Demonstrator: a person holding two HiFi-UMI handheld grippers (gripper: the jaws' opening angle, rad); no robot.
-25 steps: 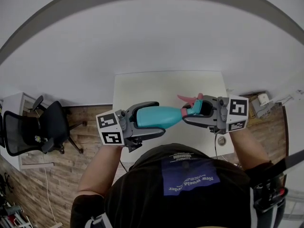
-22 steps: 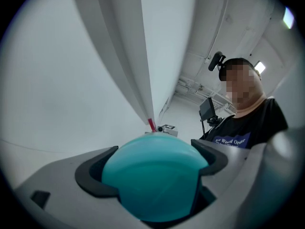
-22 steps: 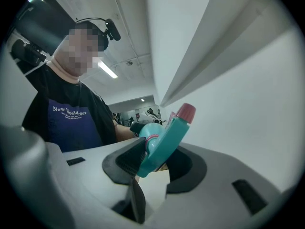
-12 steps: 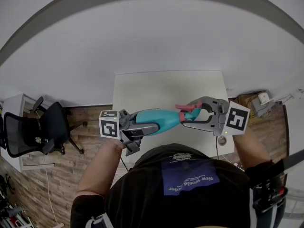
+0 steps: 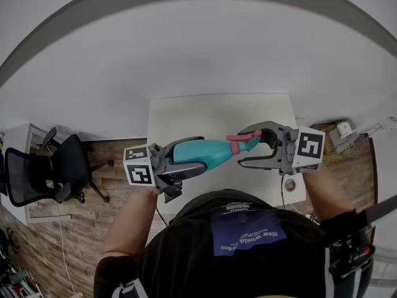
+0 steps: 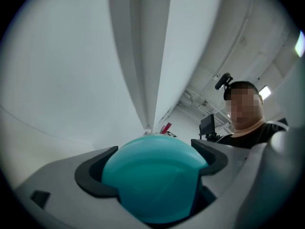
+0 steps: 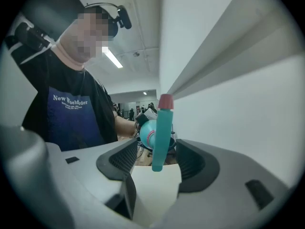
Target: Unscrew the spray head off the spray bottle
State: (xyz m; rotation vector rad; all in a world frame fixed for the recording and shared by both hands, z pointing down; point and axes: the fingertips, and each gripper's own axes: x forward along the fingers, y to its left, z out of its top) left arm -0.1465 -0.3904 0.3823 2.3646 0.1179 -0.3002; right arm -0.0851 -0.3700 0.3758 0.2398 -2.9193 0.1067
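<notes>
Head view: the spray bottle (image 5: 208, 151) is held level over the table (image 5: 211, 113), pinched by the left gripper (image 5: 197, 155). Left gripper view: its round end is squeezed. Right gripper view: the right gripper (image 7: 155, 162) has just been opened — the spray head (image 7: 162, 128) is left loose between its jaws, so a fresh grip and twist are likely needed.

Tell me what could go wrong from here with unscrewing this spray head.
The right gripper has just been opening its jaws, which stand clear of the spray head. Reclosing off-centre could pinch just its narrow end and slip. Only the left gripper clamps the rounded teal bottle in mid-air, so twisting could spin or drop it.
</notes>
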